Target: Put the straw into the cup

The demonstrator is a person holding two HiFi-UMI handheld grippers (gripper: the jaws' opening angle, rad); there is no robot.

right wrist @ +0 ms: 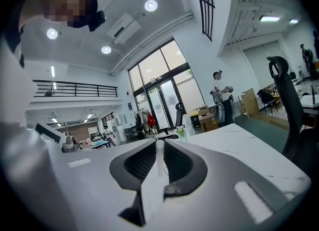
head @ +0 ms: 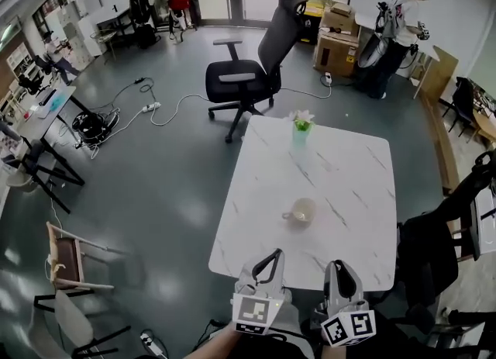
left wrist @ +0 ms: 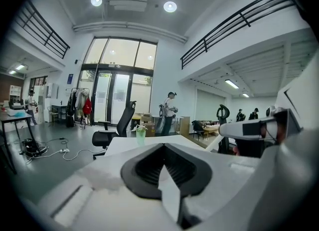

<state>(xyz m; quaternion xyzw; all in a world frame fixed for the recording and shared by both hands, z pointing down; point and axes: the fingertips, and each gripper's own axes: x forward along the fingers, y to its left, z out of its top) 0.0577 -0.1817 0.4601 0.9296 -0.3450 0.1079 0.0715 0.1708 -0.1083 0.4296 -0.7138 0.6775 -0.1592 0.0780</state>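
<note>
Two hand-held grippers, both mine, sit at the near edge of a white marbled worktop (head: 349, 163), side by side and pointing across it. The right hand-held gripper (right wrist: 159, 147) pinches a thin white straw (right wrist: 158, 157) between its dark pads, with the straw's rounded end poking out ahead of the tips. I judge it is held that way so the free end can go first into the cup. The left hand-held gripper (left wrist: 162, 151) has its tips pressed together with nothing between them. It seems to be a spare hand, perhaps ready to steady the cup. The cup (head: 301, 212), pale with its handle to the left, stands upright near the middle of the worktop. It is ahead of both hand-held grippers and well apart from them, so the straw is not yet in it. A green glass holding a flower (head: 301, 129) stands at the far edge, and a black office chair (head: 248, 70) stands beyond it. Only the head view shows the cup and the gap left to cross, but I cannot pick out the straw there. Only the right gripper view shows the straw in its grip. In both gripper views the hand-held gripper's own body hides the cup, and only the green glass shows beyond the tips.
</note>
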